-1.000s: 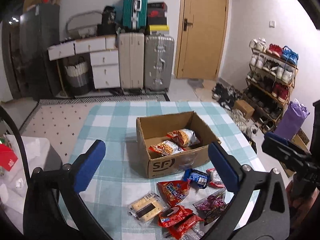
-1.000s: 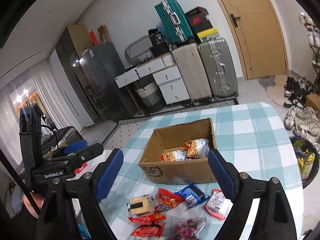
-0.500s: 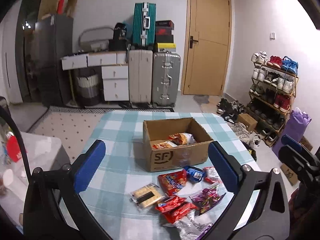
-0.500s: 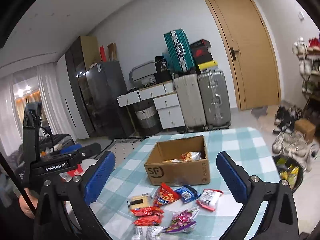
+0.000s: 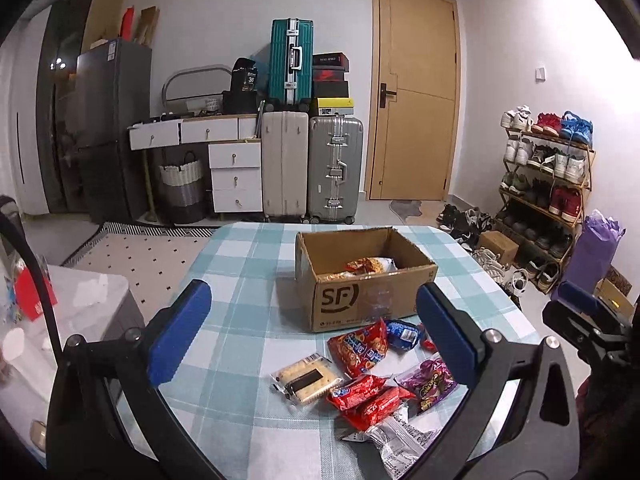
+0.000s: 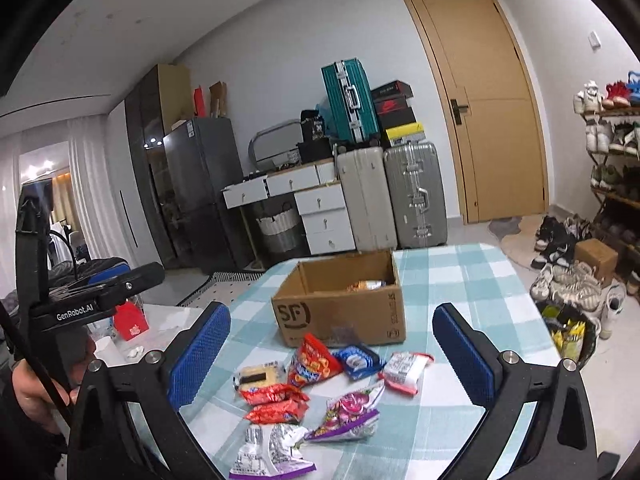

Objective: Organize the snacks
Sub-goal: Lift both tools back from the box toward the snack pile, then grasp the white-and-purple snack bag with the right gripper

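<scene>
Plainly "SF" on the cardboard box [image 5: 372,304], "GenRobot.AI" on the left tool [image 6: 100,300].

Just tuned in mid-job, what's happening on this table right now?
A person holds a gripper in each hand over a checked tablecloth; the left gripper and right gripper are both open and empty. An open SF cardboard box already holds a few snack packets. In front of it, still loose, lie a cracker pack, red snack bags, a blue packet, a purple bag and a silver bag.
</scene>
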Tool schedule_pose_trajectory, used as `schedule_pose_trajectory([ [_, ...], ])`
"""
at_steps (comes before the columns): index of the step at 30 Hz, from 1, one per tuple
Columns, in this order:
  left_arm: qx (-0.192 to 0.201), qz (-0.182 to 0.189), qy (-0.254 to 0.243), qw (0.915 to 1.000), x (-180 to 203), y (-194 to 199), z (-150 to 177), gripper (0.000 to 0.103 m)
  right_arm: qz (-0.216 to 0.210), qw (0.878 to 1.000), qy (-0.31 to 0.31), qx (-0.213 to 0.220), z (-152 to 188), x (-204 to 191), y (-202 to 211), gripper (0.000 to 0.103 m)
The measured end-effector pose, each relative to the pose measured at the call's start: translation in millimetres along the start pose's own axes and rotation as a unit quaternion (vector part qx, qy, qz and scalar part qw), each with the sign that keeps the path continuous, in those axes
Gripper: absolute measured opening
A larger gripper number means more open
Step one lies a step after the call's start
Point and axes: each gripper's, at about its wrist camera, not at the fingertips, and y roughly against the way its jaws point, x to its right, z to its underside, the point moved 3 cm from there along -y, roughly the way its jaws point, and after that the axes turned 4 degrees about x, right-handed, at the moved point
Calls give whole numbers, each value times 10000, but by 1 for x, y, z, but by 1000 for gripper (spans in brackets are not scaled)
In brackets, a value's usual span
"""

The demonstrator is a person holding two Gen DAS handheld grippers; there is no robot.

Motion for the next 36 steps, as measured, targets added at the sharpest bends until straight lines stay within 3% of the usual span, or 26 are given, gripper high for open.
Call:
schedule_pose_trajectory([
  [7,-346,226,124,9991,-4,-36,56,102,-19,9993,-142,-352,41,13,-19,103],
  [13,-385,97,284,9988,-19,-57,99,102,-529,9864,-476,-1481,84,3,-52,103],
  [17,-301,39,310,9991,-30,-57,101,102,-804,9806,-288,-1766,95,-13,-61,103],
  [24,-689,-99,509,9963,-48,-76,110,102,-983,9601,62,-2617,131,-43,-98,100],
  [30,-825,-181,919,9922,-71,-77,114,102,-934,9534,292,-2853,146,-56,-112,90],
  [36,-1010,-63,1415,9848,-93,-82,119,102,-853,9513,332,-2944,151,-60,-117,89],
])
